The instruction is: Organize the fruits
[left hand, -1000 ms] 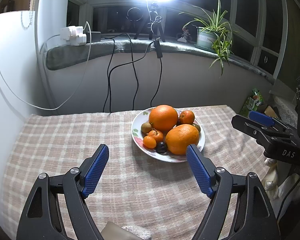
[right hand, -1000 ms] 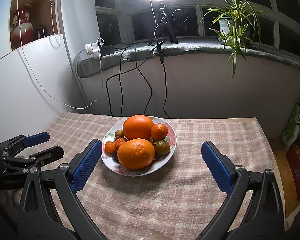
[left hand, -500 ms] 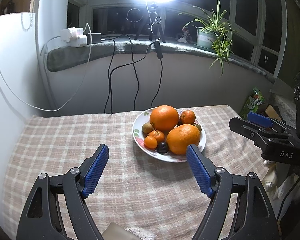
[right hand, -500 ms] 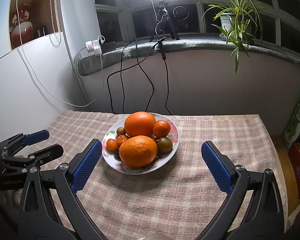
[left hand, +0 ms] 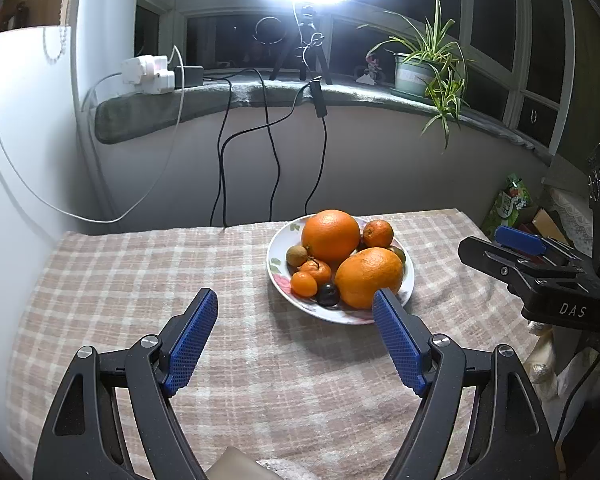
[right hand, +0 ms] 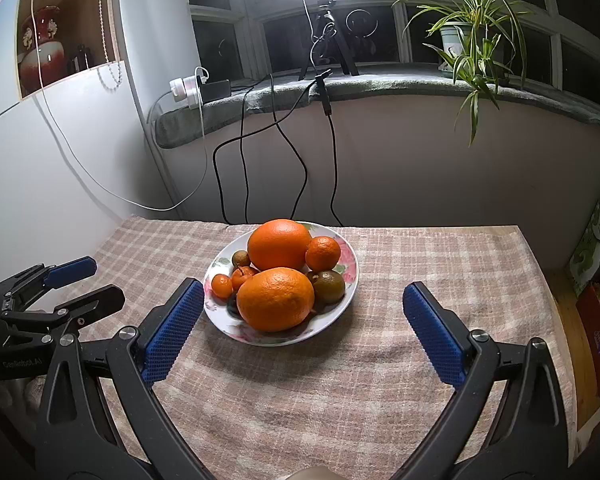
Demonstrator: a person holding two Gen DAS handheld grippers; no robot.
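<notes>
Plate looms nearer; both grippers hover, jaws spread.

Bare checked cloth lies between both spread grippers and the heaped fruit plate, with dangling cables behind it.

A plate sits on the cloth toward the far side of the counter. In it, one big orange lies behind another. Small fruits crowd their left, a mandarin their right. A potted plant stands on the sill behind, far right.
</notes>
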